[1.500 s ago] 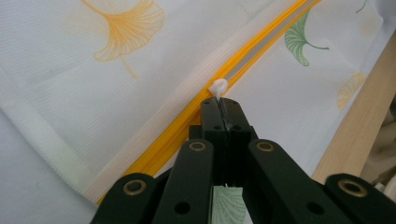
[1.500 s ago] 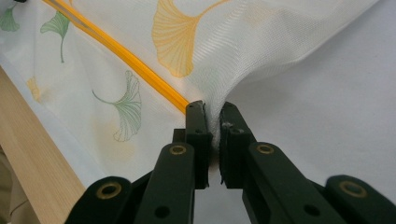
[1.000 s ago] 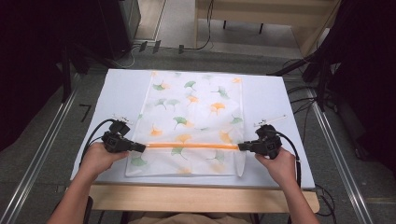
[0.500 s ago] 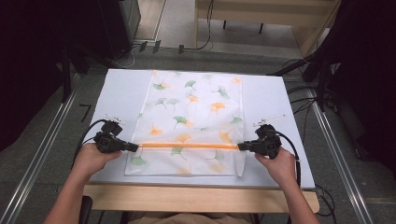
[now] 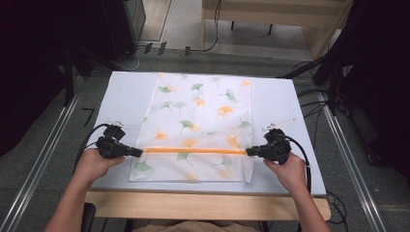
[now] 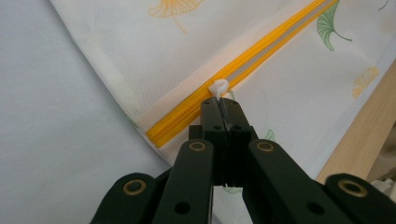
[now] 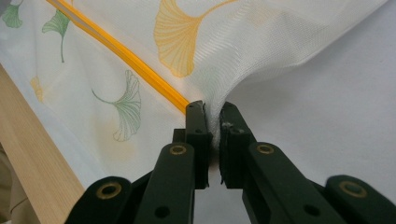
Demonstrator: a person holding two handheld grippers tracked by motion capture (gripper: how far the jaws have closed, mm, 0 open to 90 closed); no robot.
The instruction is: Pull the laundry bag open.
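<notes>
While pinched: zip pull point(image 6: 218, 87), L claw point(image 6: 223, 108).

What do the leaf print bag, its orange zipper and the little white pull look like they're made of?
Leaf print bag: fine woven mesh fabric, matte, likely synthetic; a tiny grid weave shows and it bunches softly.
Orange zipper: probably plastic teeth on orange tape, with a slight sheen.
White pull: smooth, glossy, looks like moulded plastic.

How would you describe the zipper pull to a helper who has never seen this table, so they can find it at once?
On the white table lies a mesh bag printed with ginkgo leaves. An orange zipper crosses it near the person's edge. The zipper pull is the small white tab at the zipper's left end, pinched in the left gripper.
</notes>
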